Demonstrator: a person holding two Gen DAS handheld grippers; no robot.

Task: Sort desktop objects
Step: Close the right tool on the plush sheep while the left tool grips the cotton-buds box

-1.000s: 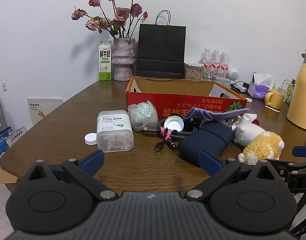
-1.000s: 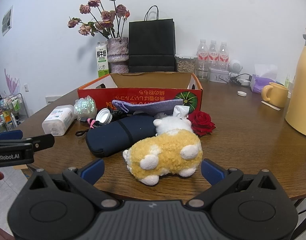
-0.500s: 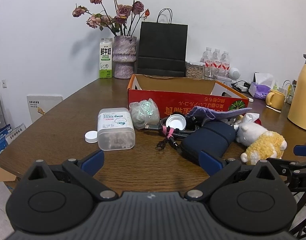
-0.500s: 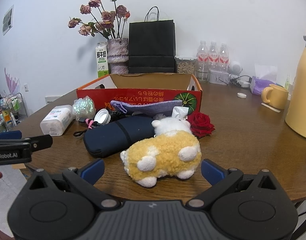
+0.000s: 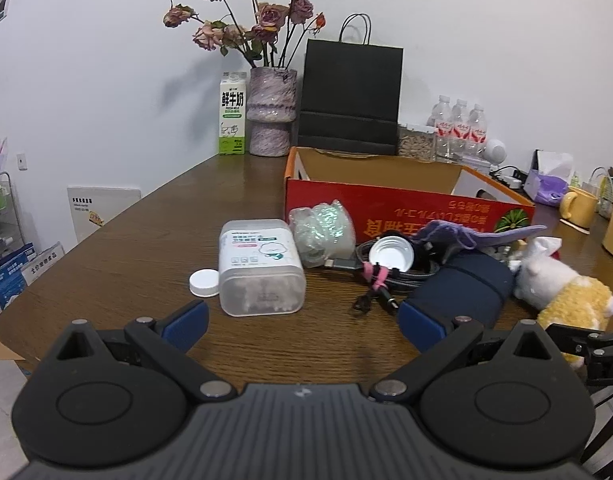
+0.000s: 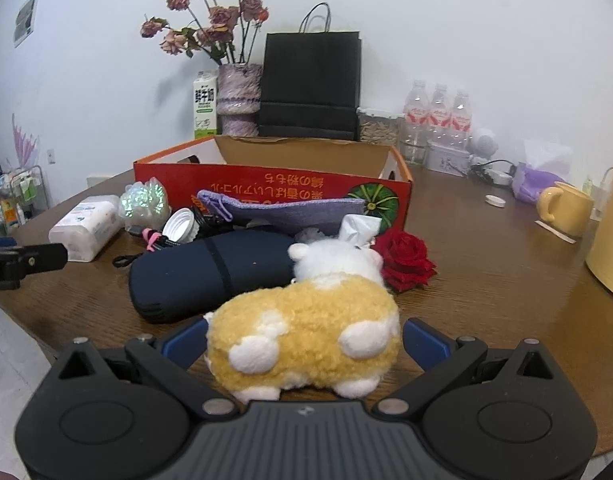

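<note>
A yellow and white plush toy [image 6: 306, 332] lies on the brown table between the open fingers of my right gripper [image 6: 304, 344]; the fingers are beside it, apart from it. It also shows in the left wrist view [image 5: 562, 296]. A navy pouch [image 6: 210, 276], a red rose [image 6: 404, 258], a purple pouch [image 6: 282, 208] and a cable bundle [image 5: 386, 270] lie before the red cardboard box [image 5: 410, 208]. My left gripper [image 5: 302, 322] is open and empty, just short of a translucent cotton-swab box [image 5: 260, 266] with a white cap [image 5: 203, 282] beside it.
A shiny plastic bag [image 5: 322, 230] leans on the box. Behind stand a milk carton [image 5: 231, 114], a vase of dried flowers [image 5: 271, 110], a black paper bag [image 5: 348, 100] and water bottles [image 6: 436, 118]. A yellow mug [image 6: 562, 208] and yellow jug [image 6: 610, 240] stand at the right.
My right gripper has moved forward, so the plush toy now sits between its fingers. My left gripper has moved closer to the cotton-swab box.
</note>
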